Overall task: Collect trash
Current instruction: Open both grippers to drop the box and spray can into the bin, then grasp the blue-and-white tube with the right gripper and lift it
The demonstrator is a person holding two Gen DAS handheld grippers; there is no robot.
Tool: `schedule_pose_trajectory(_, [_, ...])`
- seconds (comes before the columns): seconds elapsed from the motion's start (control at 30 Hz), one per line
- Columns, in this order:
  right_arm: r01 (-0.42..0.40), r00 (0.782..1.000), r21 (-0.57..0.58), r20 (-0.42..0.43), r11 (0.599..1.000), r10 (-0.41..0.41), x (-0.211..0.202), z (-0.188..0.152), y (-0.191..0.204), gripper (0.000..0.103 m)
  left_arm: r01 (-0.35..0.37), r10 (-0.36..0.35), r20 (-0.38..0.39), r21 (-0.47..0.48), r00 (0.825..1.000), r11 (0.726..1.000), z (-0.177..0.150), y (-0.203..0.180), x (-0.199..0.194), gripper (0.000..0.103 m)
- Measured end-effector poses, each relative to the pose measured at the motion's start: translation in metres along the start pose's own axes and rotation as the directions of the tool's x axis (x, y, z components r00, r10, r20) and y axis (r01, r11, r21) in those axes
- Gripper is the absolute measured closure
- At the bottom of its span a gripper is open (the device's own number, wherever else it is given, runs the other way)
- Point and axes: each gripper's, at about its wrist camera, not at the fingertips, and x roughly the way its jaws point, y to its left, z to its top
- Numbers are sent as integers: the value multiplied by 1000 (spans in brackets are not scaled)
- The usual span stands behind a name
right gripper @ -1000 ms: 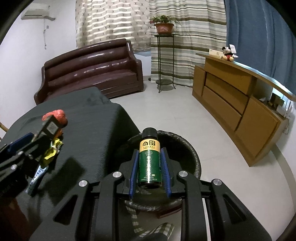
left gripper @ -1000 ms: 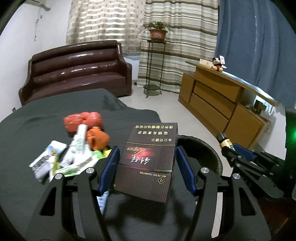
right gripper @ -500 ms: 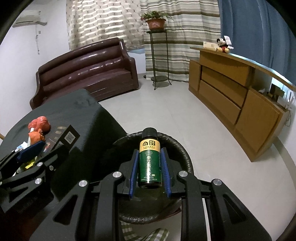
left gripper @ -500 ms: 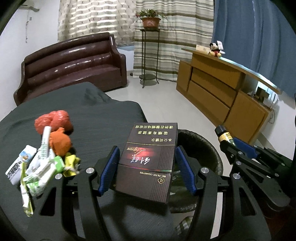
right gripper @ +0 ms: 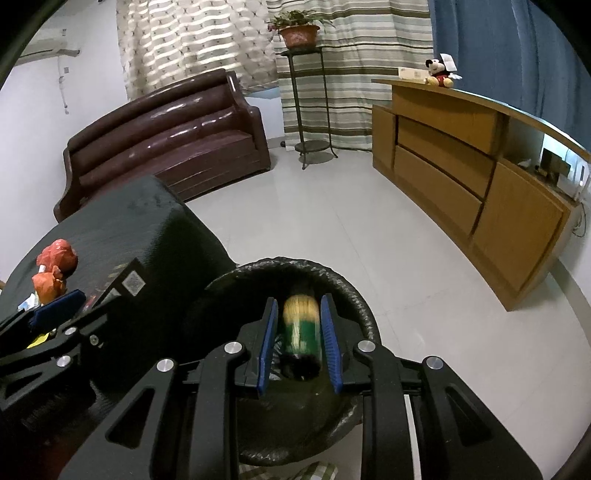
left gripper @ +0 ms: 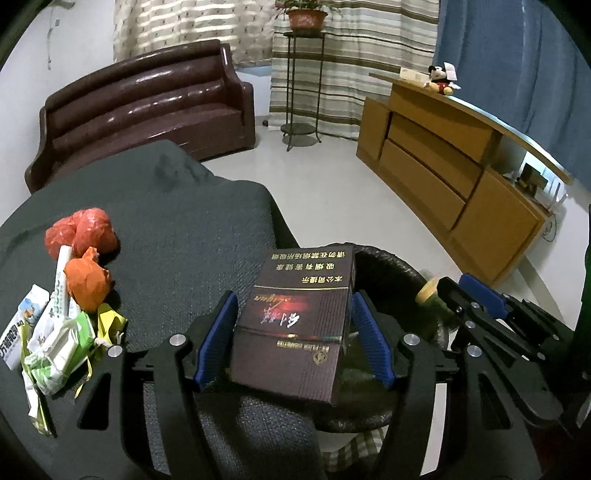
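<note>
Over the bin (right gripper: 354,291), the right gripper (right gripper: 297,341) had released the blurred can (right gripper: 300,325) (apparently dropping); the left gripper (left gripper: 293,341), loosely clasping the box (left gripper: 303,314), needed wider jaws.

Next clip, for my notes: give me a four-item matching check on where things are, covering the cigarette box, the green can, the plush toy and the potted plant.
Things:
1. cigarette box
2. green can
3. plush toy
4. potted plant

Places:
A. on top of the wooden cabinet
B. blurred, over the opening of the black bin
C. on the tall metal stand
D. between the pads of the left gripper

Pairs: 1-D, 2-B, 3-A, 4-C
</note>
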Motion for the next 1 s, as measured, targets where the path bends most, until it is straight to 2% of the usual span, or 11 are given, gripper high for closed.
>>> schedule_pose_trajectory(0.07, [5,1000,4,-1,1000,-5,0,-1,0,77,-1,1,0,-1,1000,1000,0,0,0,33])
schedule_pose_trajectory(0.2, [11,1000,13,4,1000,-11,-3,-3,-2,76,-1,1,10,11,1000,1000,0,0,-1,32])
schedule_pose_trajectory(0.6, [19,1000,33,4,999,-20,-10,0,-3,58,4,-3,31,-9,1000,1000,4,4,-13,26])
schedule_pose_trajectory(0.73, [20,1000,34,-2,999,-20,-14,-4,1,54,-9,9,50,-14,999,1000,4,12,-23,25])
schedule_pose_trajectory(1.0, [-6,1000,7,-8,1000,6,-29,-11,27,53,-68,70,89,-28,994,997,-6,43,-49,25])
